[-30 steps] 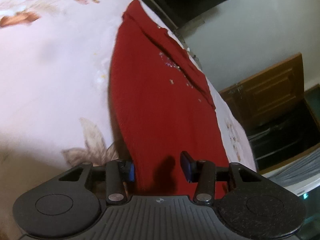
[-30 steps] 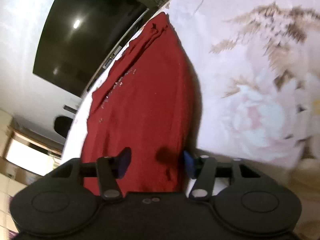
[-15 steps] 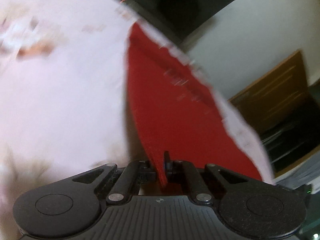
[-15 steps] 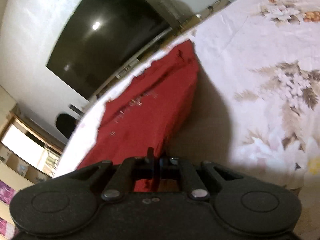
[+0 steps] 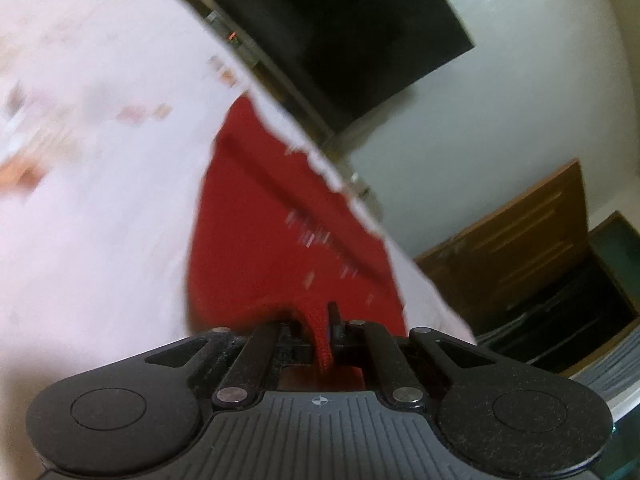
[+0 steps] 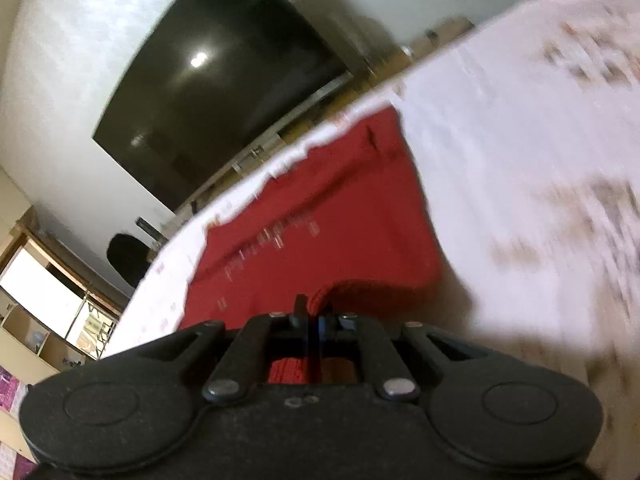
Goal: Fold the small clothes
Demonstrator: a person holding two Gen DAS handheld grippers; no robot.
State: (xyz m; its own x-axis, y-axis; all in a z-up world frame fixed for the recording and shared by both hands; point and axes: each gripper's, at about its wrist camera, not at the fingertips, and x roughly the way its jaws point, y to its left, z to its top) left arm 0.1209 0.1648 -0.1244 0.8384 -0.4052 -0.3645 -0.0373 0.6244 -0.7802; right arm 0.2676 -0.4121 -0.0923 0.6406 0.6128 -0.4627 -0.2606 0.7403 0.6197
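A small red knit garment [image 5: 280, 240] with shiny sequins lies on a pale floral bedsheet [image 5: 88, 220]. My left gripper [image 5: 322, 332] is shut on the garment's near hem, and the pinched fabric rises off the sheet toward the far end. In the right wrist view the same red garment [image 6: 320, 220] stretches away from me. My right gripper [image 6: 314, 320] is shut on its near hem too, with a fold of red knit bunched between the jaws. Both views are motion blurred.
A large dark TV screen [image 6: 216, 92] hangs on the wall beyond the bed's far edge. A wooden cabinet [image 5: 520, 240] stands to the right of the bed. Shelves [image 6: 44, 312] stand at the left. The floral bedsheet [image 6: 520, 160] spreads wide on the right.
Both grippers were open over the garment's near hem, then closed on it. They have since lifted the hem and carried it forward toward the far end.
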